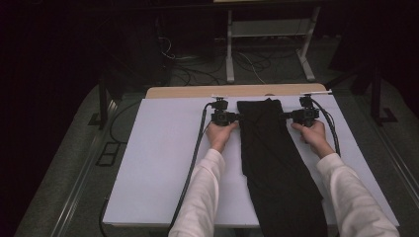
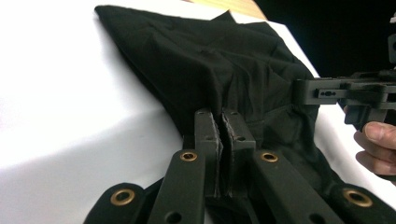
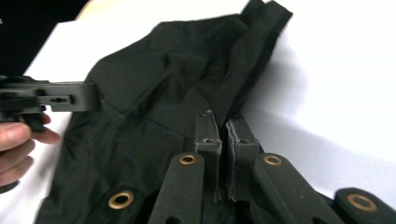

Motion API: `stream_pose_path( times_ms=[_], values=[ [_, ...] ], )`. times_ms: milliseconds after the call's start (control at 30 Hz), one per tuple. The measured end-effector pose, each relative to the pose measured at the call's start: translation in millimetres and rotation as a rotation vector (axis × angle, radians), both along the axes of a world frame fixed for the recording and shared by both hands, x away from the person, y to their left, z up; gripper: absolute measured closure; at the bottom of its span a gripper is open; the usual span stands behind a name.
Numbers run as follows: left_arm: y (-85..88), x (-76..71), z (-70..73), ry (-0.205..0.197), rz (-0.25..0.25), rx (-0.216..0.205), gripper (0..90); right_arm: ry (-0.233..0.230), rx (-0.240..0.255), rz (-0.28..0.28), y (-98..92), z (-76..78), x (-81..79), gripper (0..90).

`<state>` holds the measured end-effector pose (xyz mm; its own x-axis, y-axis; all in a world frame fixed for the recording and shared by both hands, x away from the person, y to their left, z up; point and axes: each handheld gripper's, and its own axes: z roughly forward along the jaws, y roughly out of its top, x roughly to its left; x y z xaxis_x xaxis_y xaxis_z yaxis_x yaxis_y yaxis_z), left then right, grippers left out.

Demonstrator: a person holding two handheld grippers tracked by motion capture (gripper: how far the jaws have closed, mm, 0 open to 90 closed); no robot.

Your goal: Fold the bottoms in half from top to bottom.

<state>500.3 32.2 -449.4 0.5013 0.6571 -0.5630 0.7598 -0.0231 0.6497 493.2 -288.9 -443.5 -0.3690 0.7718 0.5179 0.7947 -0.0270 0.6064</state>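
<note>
Two grippers, our left gripper (image 1: 239, 117) and right gripper (image 1: 283, 116), are each clenched on an opposite side edge of the black garment (image 1: 276, 173), which lies between them on the white table (image 1: 158, 163), its long axis running toward us.

A white tabletop (image 1: 163, 163) with a bare wooden strip (image 1: 197, 92) along its far edge is seen in a dim room. Grey floor (image 1: 64, 168) lies around it, and beyond it a white metal frame (image 1: 269, 29) stands among loose cables (image 1: 197, 69). The far background is lost in darkness.
</note>
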Motion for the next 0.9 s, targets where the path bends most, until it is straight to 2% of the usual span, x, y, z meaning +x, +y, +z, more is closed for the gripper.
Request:
stream_pose_path(
  times_ms=[133, 333, 433, 800, 900],
  values=[
    [-2.2, -8.4, 5.8, -0.023, -0.019, -0.024, 85.8, -0.045, 0.039, 0.007, -2.6, 6.2, -12.8, 84.0],
    [-3.9, -17.7, 12.8, -0.045, -0.037, -0.039, 85.9, -0.093, 0.045, 0.017, -5.7, 13.1, -26.8, 84.1],
    [-3.9, -21.1, 13.3, -0.047, -0.04, -0.058, 85.9, -0.106, 0.062, 0.02, -7.6, 13.3, -32.0, 84.1],
    [1.3, -34.1, 19.1, -0.063, -0.076, -0.087, 86.2, -0.115, 0.072, 0.023, -16.3, 16.8, -45.0, 84.1],
    [4.5, -38.5, 21.4, -0.067, -0.091, -0.124, 86.2, -0.121, 0.076, 0.02, -19.1, 17.2, -49.0, 84.1]
  ],
)
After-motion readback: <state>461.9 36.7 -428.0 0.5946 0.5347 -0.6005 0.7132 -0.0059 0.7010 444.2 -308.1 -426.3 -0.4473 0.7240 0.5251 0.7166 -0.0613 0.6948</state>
